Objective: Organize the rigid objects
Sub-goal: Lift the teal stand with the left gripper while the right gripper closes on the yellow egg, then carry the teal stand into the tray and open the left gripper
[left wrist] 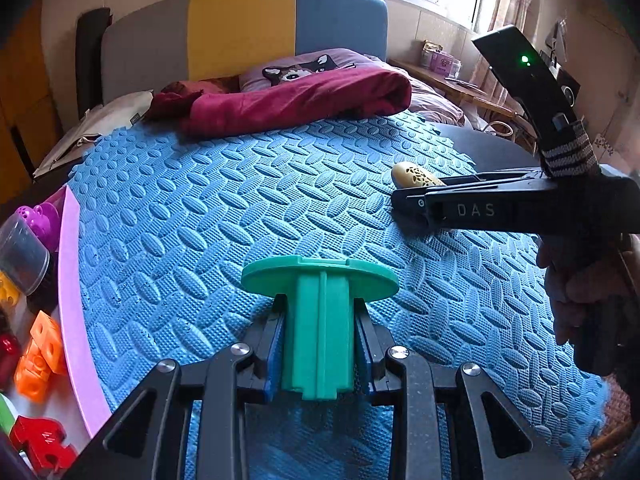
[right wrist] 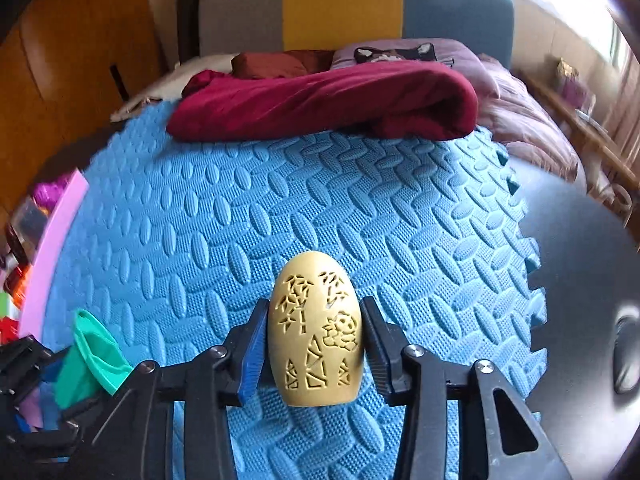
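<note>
Presently, L wrist view: my left gripper [left wrist: 320,344] is clamped on the green spool piece [left wrist: 319,320], held above the blue foam mat [left wrist: 200,208]; toys sit in a pink tray [left wrist: 74,300] at left.

R wrist view: right gripper [right wrist: 316,344] brackets the tan carved egg [right wrist: 316,332] on the mat; left pad touches, right pad looks just clear. Can't confirm a grip.

A green plastic spool [left wrist: 320,320], flat round flange on top of a ribbed block stem, stands low in the left wrist frame's centre; a tan egg-shaped shell [right wrist: 316,332] with cut-out bamboo and panda patterns lies on the blue foam mat [right wrist: 240,220], lower centre of the right wrist frame.
</note>
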A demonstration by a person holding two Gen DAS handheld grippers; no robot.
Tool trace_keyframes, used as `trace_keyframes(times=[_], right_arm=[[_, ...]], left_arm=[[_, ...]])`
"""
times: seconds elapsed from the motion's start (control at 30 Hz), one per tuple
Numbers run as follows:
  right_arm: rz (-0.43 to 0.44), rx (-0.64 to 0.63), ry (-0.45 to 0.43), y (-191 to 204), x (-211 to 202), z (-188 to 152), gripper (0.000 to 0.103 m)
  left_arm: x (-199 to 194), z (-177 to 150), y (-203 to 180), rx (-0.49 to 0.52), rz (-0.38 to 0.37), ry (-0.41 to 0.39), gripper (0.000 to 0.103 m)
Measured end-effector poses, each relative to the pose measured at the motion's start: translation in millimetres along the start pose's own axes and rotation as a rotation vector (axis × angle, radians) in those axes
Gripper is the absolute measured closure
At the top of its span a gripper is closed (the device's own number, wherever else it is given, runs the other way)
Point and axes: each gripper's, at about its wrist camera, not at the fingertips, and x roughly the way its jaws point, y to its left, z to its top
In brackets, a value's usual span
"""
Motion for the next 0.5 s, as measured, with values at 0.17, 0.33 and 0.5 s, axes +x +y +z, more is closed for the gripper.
trace_keyframes(times=[0.17,0.33,0.5], right_arm=[[-0.012,-0.012,-0.049,1.6,-3.7,-5.7,0.057],[-0.024,-0.036,-0.093,3.1,-5.2,-5.3,0.058],[-0.035,-0.032,-0.105,4.2,-4.6,-4.6,0.059]], left_arm=[[0.8,0.2,-1.4,0.004,0.006,-0.001,0.073],[1.1,0.2,-2.1,0.010,0.013,-0.001,0.073],[1.4,0.1,-2.1,0.011,0.015,-0.002,0.073]])
